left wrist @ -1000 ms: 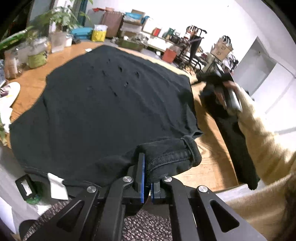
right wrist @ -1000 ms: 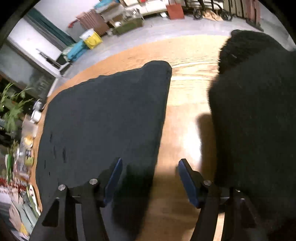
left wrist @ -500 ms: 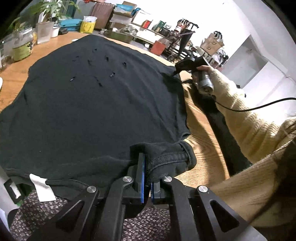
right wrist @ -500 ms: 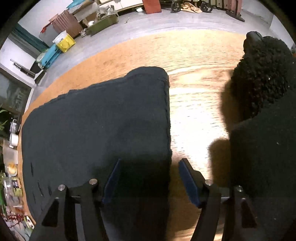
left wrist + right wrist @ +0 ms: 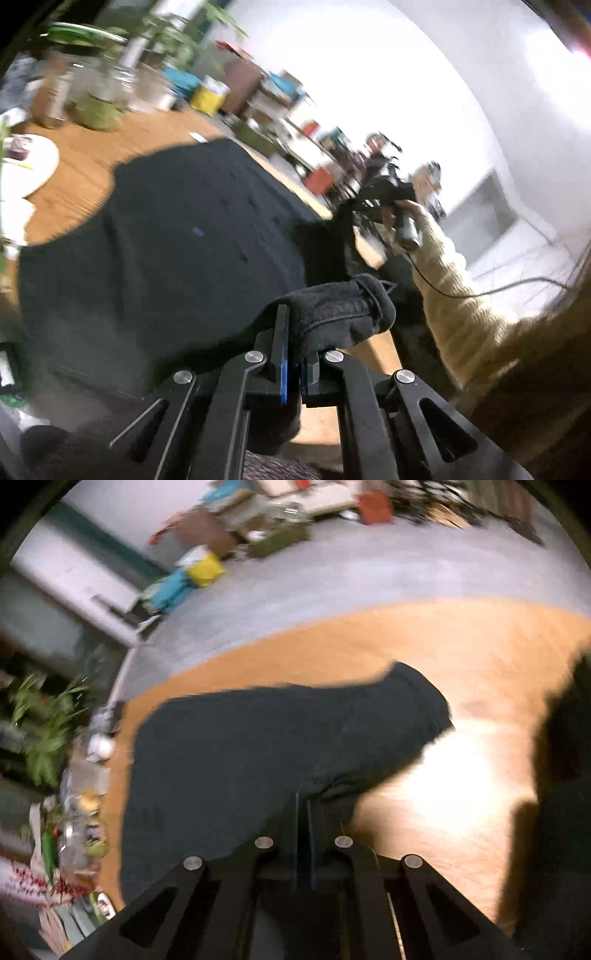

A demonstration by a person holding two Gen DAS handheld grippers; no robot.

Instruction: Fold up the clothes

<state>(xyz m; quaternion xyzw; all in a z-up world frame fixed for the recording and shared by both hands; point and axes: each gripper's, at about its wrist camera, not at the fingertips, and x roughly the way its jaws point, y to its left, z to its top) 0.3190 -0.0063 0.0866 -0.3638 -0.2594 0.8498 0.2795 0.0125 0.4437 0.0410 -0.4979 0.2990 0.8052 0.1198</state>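
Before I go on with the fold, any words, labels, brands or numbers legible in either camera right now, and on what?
None can be read; both views are motion-blurred.
Black shirt: no print or tag text visible.
Jars at the table's far edge: any labels are smeared beyond reading.
Yellow box on the floor: no lettering can be made out.
Boxes by the back wall: too blurred to read.

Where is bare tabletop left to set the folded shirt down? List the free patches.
Bare wood lies right of the black shirt, between its edge and the dark fleece garment, and along the far table rim. The jars and plants side is crowded.
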